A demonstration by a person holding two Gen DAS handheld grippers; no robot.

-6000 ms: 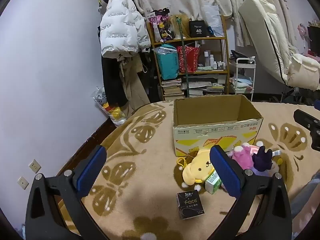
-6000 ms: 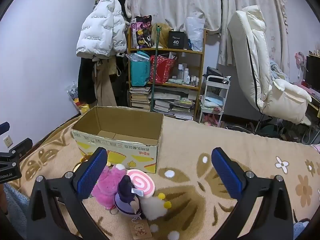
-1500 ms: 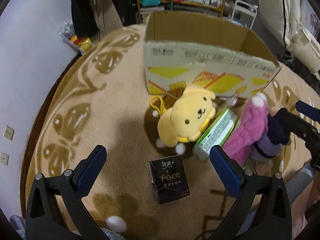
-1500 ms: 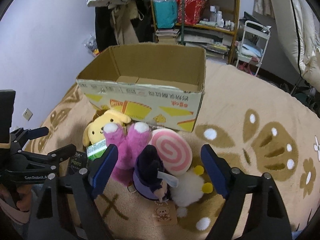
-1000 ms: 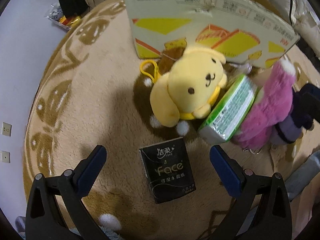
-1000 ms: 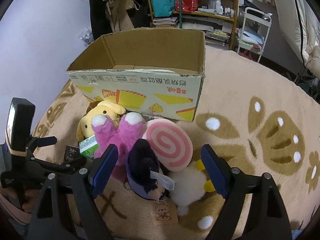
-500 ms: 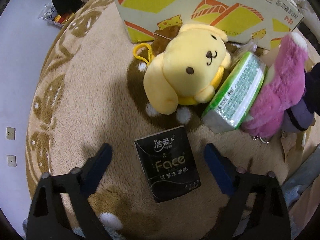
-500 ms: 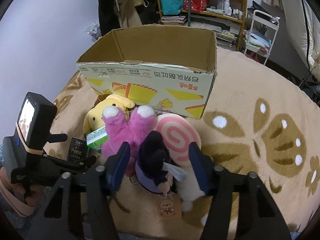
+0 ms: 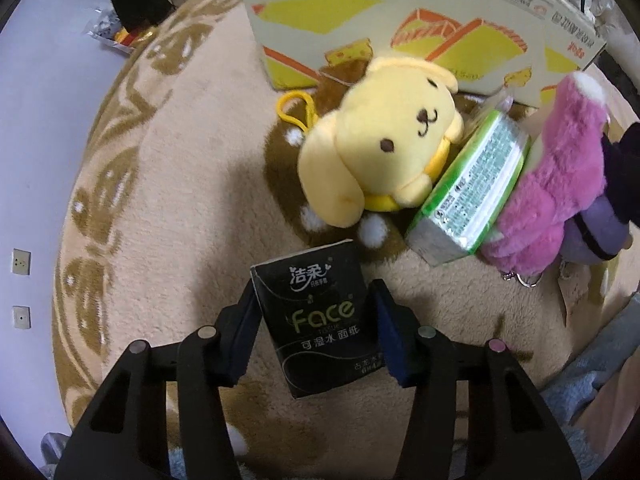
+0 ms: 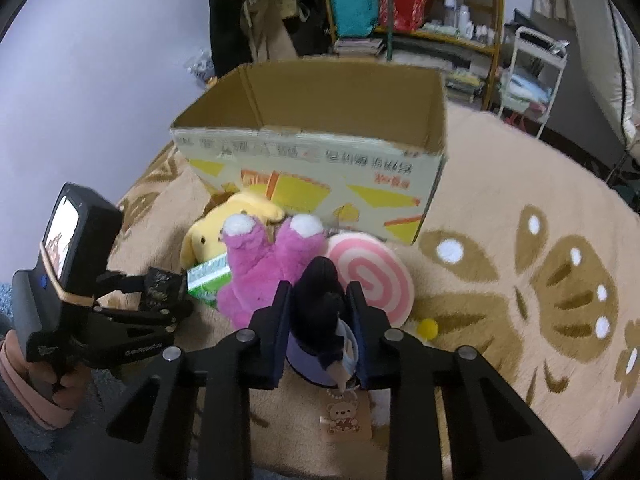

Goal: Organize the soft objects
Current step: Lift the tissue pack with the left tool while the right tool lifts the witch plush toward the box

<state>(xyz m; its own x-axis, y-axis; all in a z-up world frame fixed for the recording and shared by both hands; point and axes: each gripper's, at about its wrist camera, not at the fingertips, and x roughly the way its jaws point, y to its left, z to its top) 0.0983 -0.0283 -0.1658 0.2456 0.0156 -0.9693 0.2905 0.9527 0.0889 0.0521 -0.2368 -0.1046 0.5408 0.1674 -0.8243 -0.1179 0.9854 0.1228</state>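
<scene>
Now left tool (image 9: 314, 320) clamps black tissue pack (image 9: 320, 320); right tool (image 10: 319, 316) clamps dark doll (image 10: 319, 312).

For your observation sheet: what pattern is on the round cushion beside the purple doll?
Pink and white spiral on the round cushion, clearest in the right wrist view.

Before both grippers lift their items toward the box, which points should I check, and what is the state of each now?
1. Left gripper closed on the black tissue pack: ok, both pads touch its sides.
2. Right gripper closed on the dark purple plush: ok, fingers press both sides.
3. Cardboard box open on top: ok.
4. Box has room inside: cannot tell, its floor is hidden.
5. Purple plush free of the pink plush and the pink swirl cushion: not ok, they touch it.
6. Tissue pack free of the yellow dog plush: ok, a gap shows.
</scene>
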